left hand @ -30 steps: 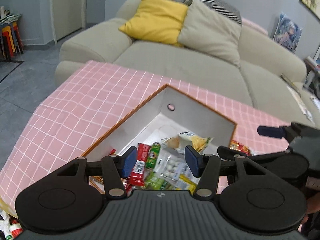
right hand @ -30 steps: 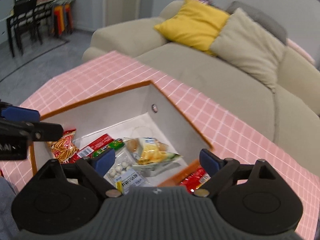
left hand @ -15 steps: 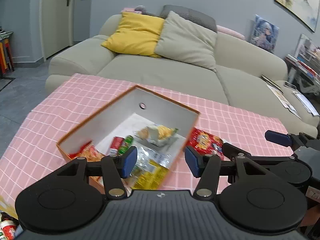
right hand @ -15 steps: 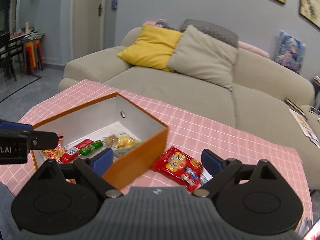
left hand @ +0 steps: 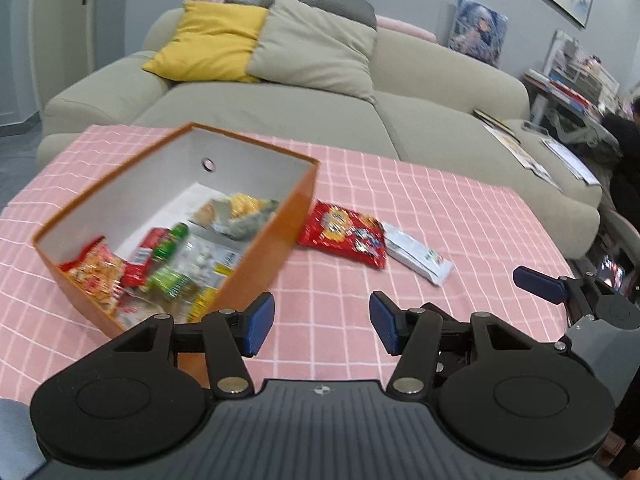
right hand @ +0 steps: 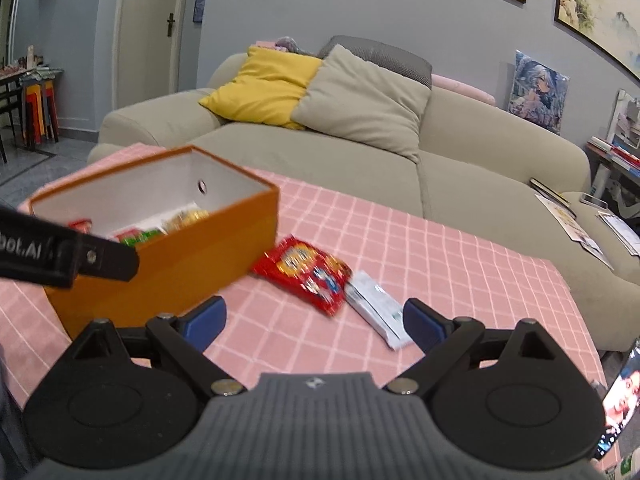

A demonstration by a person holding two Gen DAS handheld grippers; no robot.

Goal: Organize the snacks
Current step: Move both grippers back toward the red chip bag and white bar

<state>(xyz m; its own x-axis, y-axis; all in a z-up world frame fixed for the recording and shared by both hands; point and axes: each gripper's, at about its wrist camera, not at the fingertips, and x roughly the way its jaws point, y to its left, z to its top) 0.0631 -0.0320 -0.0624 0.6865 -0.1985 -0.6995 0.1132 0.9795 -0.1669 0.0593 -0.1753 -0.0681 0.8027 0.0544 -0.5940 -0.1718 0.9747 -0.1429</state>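
Note:
An orange box [left hand: 276, 240] [right hand: 168, 268] with a white inside stands on the pink checked tablecloth [left hand: 440, 216] [right hand: 460, 264] and holds several snack packets [left hand: 168, 264]. Right of it lie a red snack bag [left hand: 344, 232] [right hand: 308, 272] and a white packet [left hand: 416, 254] [right hand: 376, 308], flat on the cloth. My left gripper [left hand: 322, 328] hovers open and empty near the box's right front corner. My right gripper [right hand: 314, 322] is open and empty, just short of the red bag and white packet. In the left wrist view the right gripper shows at the right edge [left hand: 568, 300].
A beige sofa [left hand: 320, 120] [right hand: 360, 160] with a yellow cushion [left hand: 212, 40] and a grey cushion [left hand: 316, 48] stands behind the table. Magazines lie on its right end [left hand: 520, 148]. A phone screen [right hand: 618, 400] glows at the lower right. A person sits at the far right [left hand: 628, 160].
Both grippers have pulled back from over the box and swung to the right. The red bag and the white packet have come into view; both grippers stay open.

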